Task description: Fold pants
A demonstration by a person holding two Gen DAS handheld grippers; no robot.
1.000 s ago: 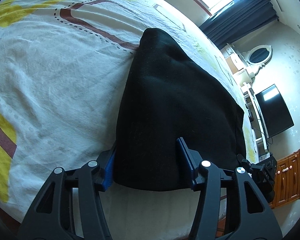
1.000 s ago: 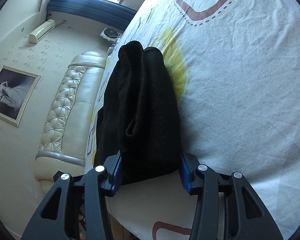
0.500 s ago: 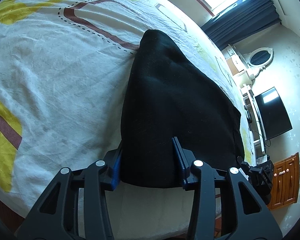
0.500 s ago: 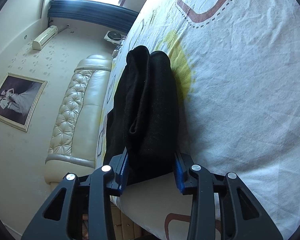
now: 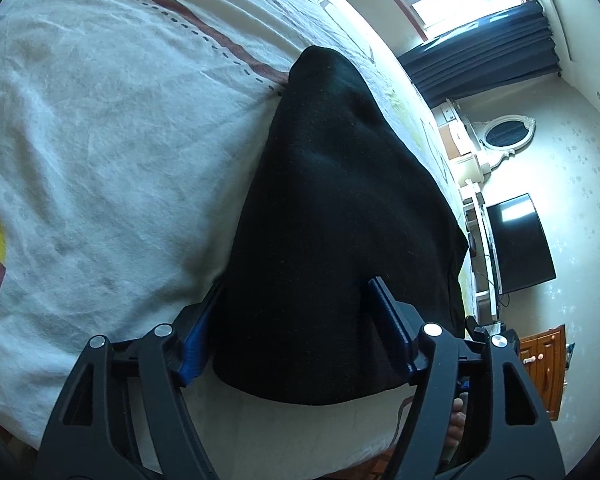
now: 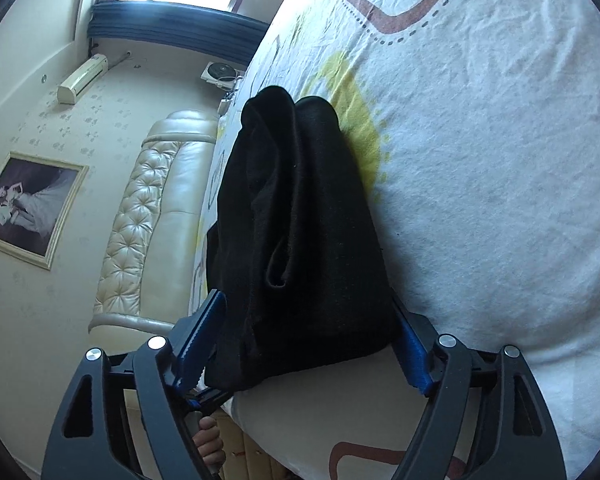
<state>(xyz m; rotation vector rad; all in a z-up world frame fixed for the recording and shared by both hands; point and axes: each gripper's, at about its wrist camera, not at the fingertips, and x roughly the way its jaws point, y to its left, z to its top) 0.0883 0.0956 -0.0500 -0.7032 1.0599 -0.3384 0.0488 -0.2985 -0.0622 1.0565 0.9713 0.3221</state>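
Observation:
Black pants (image 5: 340, 216) lie folded on the patterned bedsheet (image 5: 100, 140), near the bed's front edge. In the left wrist view my left gripper (image 5: 300, 336) straddles the near end of the pants, its blue pads wide apart on either side of the cloth. In the right wrist view the pants (image 6: 300, 232) show stacked layers and a fold opening. My right gripper (image 6: 304, 340) straddles their near end with the jaws wide apart, the left pad raised off the cloth.
The bed edge runs just below both grippers. A padded cream headboard (image 6: 140, 220) and framed picture (image 6: 24, 204) stand left in the right wrist view. A television (image 5: 520, 244), mirror (image 5: 500, 132) and wooden cabinet (image 5: 540, 368) stand beyond the bed.
Both grippers closed a little on the pants half a second ago and have now opened wide. The pants stay lying on the bed.

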